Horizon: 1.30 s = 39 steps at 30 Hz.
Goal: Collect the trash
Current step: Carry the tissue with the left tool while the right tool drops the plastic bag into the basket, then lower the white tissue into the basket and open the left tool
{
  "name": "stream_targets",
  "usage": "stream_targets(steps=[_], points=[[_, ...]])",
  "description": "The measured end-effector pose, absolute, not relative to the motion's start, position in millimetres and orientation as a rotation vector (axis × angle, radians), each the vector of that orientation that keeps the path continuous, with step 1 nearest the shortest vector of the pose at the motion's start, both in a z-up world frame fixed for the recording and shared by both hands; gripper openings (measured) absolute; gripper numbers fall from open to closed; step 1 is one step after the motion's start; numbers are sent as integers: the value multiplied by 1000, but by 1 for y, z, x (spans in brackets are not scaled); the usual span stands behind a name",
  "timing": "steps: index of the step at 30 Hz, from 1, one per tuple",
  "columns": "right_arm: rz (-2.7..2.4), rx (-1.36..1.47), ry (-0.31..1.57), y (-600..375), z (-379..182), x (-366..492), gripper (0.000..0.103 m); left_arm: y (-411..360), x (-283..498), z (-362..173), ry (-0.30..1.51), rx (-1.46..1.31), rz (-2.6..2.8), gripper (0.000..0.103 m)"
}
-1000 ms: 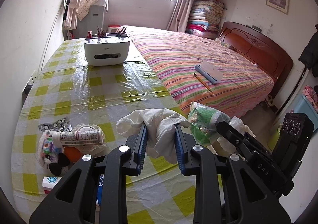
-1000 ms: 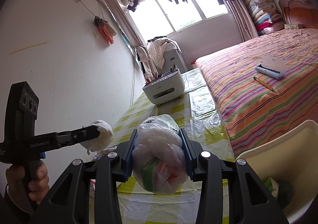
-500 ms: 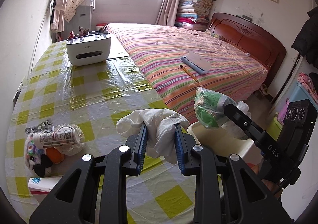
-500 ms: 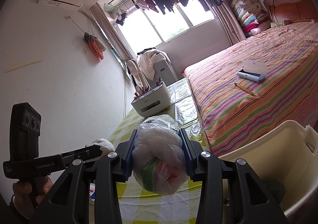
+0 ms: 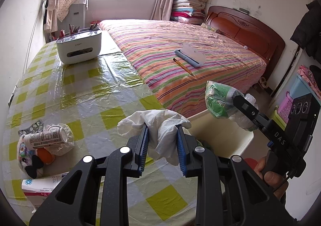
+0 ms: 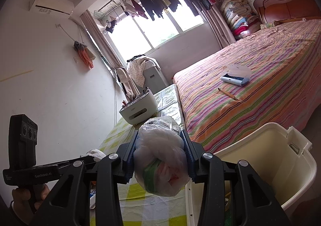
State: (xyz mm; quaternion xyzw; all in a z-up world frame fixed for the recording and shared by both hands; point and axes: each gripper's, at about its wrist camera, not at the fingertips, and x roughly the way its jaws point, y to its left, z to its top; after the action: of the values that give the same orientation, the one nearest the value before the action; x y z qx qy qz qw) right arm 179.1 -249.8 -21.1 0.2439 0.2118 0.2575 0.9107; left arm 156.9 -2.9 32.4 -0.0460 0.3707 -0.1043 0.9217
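The left gripper (image 5: 162,146) is clamped on a crumpled white tissue wad (image 5: 160,127) above the right edge of the yellow-checked plastic-covered table (image 5: 80,93). The right gripper (image 6: 160,155) squeezes a knotted clear plastic bag of green and pink wrappers (image 6: 162,161), held over the table edge just beside the cream plastic waste bin (image 6: 280,165), which stands against that edge.

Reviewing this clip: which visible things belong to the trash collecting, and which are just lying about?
Part of the job:
- crumpled white tissue, clamped in the left claw
- bagged rubbish, clamped in the right claw
- cream bin beside the table

Just lying about:
- white desk organiser
- pill bottle
- pencil and pencil case on the bed
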Motion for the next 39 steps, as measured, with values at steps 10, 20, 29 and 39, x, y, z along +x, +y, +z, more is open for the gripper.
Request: stream_targets(steps=[10, 20, 29, 39], points=[[434, 551, 479, -283, -35, 186, 40, -21, 155, 25, 784, -69, -257, 25], [377, 606, 537, -296, -50, 192, 46, -35, 154, 15, 811, -43, -284, 25], [355, 676, 495, -311, -51, 187, 57, -44, 157, 4, 849, -48, -297, 25], [300, 758, 437, -331, -48, 180, 57, -70, 170, -8, 889, -54, -325, 25]])
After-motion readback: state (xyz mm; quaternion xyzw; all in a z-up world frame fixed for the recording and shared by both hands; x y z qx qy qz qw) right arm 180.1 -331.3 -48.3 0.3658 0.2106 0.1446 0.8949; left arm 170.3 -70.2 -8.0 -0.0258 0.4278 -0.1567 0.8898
